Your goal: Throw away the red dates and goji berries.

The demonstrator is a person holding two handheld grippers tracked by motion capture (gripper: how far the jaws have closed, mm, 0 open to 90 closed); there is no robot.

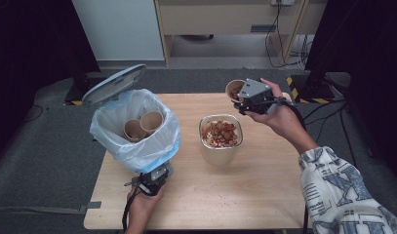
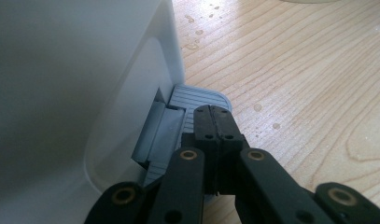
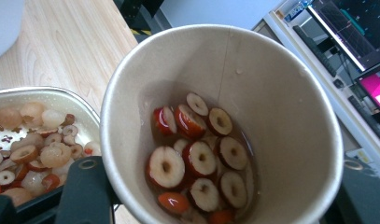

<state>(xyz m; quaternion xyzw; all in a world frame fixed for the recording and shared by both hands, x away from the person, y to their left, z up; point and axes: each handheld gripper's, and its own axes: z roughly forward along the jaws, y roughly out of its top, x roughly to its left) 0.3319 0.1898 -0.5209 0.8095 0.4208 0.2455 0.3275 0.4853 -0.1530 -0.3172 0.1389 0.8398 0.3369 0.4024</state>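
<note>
My right gripper (image 1: 252, 95) is shut on a brown paper cup (image 1: 234, 89), held in the air just behind and to the right of the clear container (image 1: 220, 146). In the right gripper view the paper cup (image 3: 271, 93) sits between the jaws, with sliced red dates (image 3: 197, 158) in a little liquid at its bottom. The container (image 3: 61, 100) holds mixed dried fruit. My left gripper (image 1: 154, 179) is shut, its tips (image 2: 214, 114) resting on the grey foot pedal (image 2: 197, 95) of the white bin (image 1: 135, 131). The bin's lid (image 1: 113, 84) stands open.
Two empty paper cups (image 1: 142, 126) lie inside the bin's white bag. Water drops (image 2: 257, 107) spot the wooden table (image 1: 264, 190). Black stands and cables sit on the floor behind the table at the right.
</note>
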